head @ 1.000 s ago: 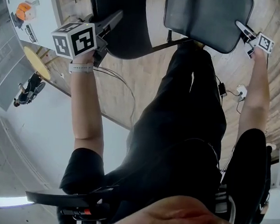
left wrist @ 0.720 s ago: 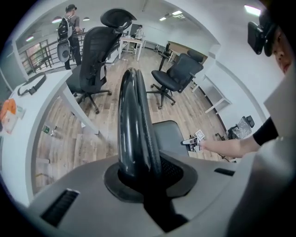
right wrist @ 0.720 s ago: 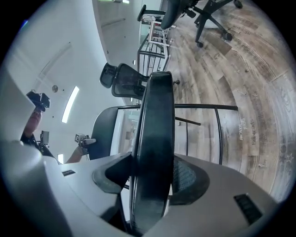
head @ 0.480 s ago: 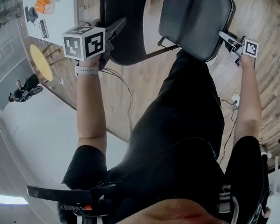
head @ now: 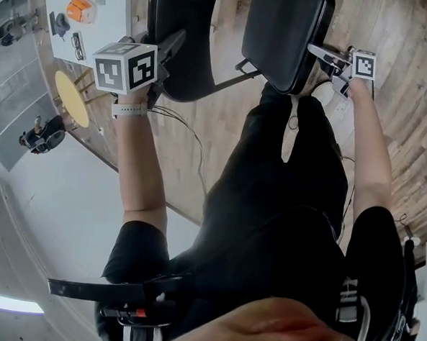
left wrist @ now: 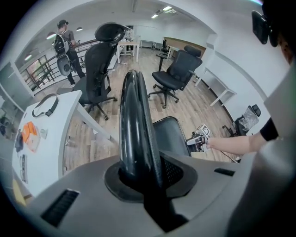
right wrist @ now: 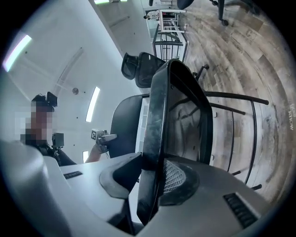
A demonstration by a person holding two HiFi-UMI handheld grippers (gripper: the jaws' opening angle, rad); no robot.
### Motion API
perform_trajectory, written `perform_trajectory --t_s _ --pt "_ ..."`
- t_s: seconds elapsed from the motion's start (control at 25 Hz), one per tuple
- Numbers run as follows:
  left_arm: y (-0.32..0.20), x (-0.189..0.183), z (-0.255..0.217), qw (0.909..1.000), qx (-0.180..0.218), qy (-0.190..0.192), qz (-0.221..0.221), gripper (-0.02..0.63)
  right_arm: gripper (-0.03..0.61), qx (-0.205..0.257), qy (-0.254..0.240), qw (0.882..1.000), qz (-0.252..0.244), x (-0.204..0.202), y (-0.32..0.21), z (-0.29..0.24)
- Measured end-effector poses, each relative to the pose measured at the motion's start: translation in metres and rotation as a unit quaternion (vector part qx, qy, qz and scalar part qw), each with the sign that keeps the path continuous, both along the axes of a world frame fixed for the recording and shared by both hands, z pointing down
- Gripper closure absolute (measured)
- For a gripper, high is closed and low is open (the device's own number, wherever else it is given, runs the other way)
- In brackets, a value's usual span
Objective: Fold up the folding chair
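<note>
The folding chair stands in front of me on the wood floor. Its black backrest [head: 186, 27] is at the left and its black seat [head: 283, 30] is tipped up steeply at the right. My left gripper [head: 174, 45] is shut on the backrest's top edge [left wrist: 134, 120], which runs up between its jaws. My right gripper [head: 318, 51] has the seat's rim [right wrist: 155, 115] between its jaws, which are closing, with the pads against the rim. Each gripper view shows the other gripper across the chair: the right gripper [left wrist: 196, 139] and the left gripper [right wrist: 107, 137].
A white table [head: 99, 29] with an orange object [head: 82, 10] stands at the far left, next to a yellow round stool [head: 72, 98]. A cable [head: 187, 125] trails on the floor. Office chairs [left wrist: 178, 69] and a person with a backpack [left wrist: 64, 46] are further off.
The seat has swung up from nearly flat to steep, towards the backrest. My right gripper rose with it and moved left. My left gripper rose slightly on the backrest.
</note>
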State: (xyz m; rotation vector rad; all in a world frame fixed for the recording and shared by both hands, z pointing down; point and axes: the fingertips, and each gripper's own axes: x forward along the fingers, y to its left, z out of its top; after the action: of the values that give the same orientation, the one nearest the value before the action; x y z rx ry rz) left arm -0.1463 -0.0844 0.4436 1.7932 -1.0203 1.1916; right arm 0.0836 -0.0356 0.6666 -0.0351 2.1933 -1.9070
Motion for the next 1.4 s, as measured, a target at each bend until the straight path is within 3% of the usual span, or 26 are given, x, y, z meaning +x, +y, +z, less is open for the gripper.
perform_trajectory --t_s 0.12,0.56,1.04,1.4 --pt "-0.006 -0.011 -0.007 0.9998 0.005 -0.007 0.020 0.554 0.478 0.003 -0.013 1.000 -0.002 -0.030 -0.001 -0.020" --pt "-0.021 -0.054 -0.013 0.9994 -0.004 0.011 0.033 0.554 0.480 0.025 0.061 0.997 0.030 -0.091 -0.016 -0.039" --pt "-0.045 -0.134 -0.021 0.9992 -0.011 0.028 0.028 0.555 0.479 0.021 0.012 0.999 0.038 -0.212 -0.055 -0.081" --pt "-0.054 -0.167 -0.030 0.9994 -0.004 0.020 0.029 0.555 0.469 0.015 -0.003 1.000 0.021 -0.298 -0.081 -0.099"
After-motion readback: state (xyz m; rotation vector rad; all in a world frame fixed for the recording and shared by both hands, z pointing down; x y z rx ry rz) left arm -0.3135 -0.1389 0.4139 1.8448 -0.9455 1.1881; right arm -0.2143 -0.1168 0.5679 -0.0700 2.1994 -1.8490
